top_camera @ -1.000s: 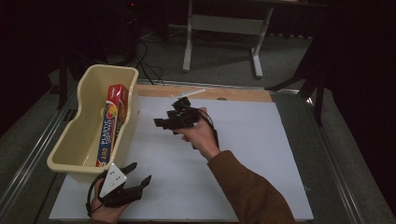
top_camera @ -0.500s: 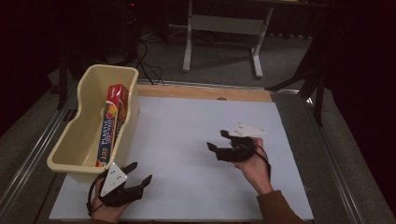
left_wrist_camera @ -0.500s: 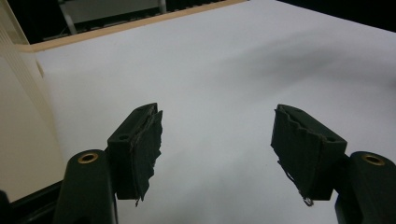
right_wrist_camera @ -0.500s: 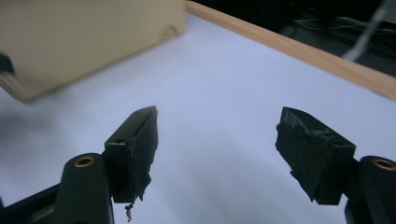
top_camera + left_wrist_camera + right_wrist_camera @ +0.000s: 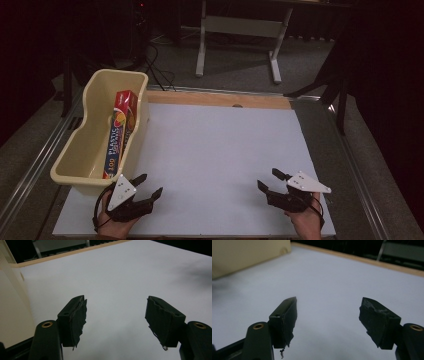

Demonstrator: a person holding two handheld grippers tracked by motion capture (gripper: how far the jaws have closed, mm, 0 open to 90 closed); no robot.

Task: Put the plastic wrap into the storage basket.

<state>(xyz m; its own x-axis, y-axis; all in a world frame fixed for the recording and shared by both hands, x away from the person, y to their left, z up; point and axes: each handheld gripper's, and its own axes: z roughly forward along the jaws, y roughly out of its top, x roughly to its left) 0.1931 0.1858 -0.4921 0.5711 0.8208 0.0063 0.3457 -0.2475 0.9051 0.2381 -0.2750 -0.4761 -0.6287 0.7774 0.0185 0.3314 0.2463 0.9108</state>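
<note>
White table (image 5: pixel 220 150) bare in the middle. Cream bin (image 5: pixel 80 150) at left edge w/ wrap box (image 5: pixel 119 132) lying inside, leaning on the right wall. Box label reads "PLASTIC", "100"; rest too small to tell. Right gripper (image 5: pixel 269 182), a sec ago up by the bin, is now back at the near right corner, jaws apart, nothing between; they've just been opening a bit more. Left gripper (image 5: pixel 149 186) hasn't budged, near left by the bin, jaws apart, empty. Judgement: box is dropped off, both hands parked, job looks done.
</note>
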